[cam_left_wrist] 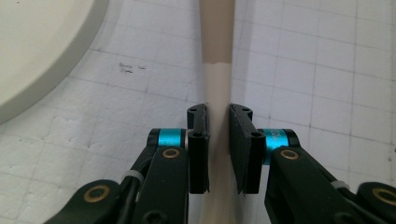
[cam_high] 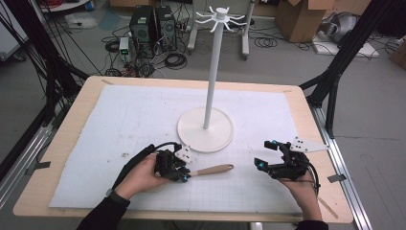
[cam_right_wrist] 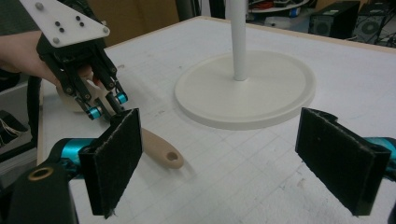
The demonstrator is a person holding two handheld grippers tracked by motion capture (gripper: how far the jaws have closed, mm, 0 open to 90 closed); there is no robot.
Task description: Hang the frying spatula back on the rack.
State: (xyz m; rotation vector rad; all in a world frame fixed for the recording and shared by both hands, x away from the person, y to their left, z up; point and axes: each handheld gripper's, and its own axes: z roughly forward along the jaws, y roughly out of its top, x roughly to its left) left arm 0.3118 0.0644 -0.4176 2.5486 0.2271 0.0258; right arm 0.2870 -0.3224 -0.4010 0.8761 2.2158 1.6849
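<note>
A utensil with a tan wooden handle (cam_high: 215, 169) lies on the white mat, the hole in its handle end pointing right. My left gripper (cam_high: 184, 176) is shut on its cream neck (cam_left_wrist: 217, 84), and the pads press it from both sides. The head of the utensil is hidden under that gripper and hand. My right gripper (cam_high: 265, 153) hovers open to the right of the handle with nothing between its pads. From the right gripper view, the handle (cam_right_wrist: 161, 149) lies ahead of the left pad, with the left gripper (cam_right_wrist: 107, 105) behind it.
A white stand with a round base (cam_high: 206, 129), a tall pole (cam_high: 213, 72) and a crown of hooks (cam_high: 220, 17) rises mid-table just beyond the utensil. The gridded white mat (cam_high: 119, 120) covers the wooden table. Computers and cables sit on the floor behind.
</note>
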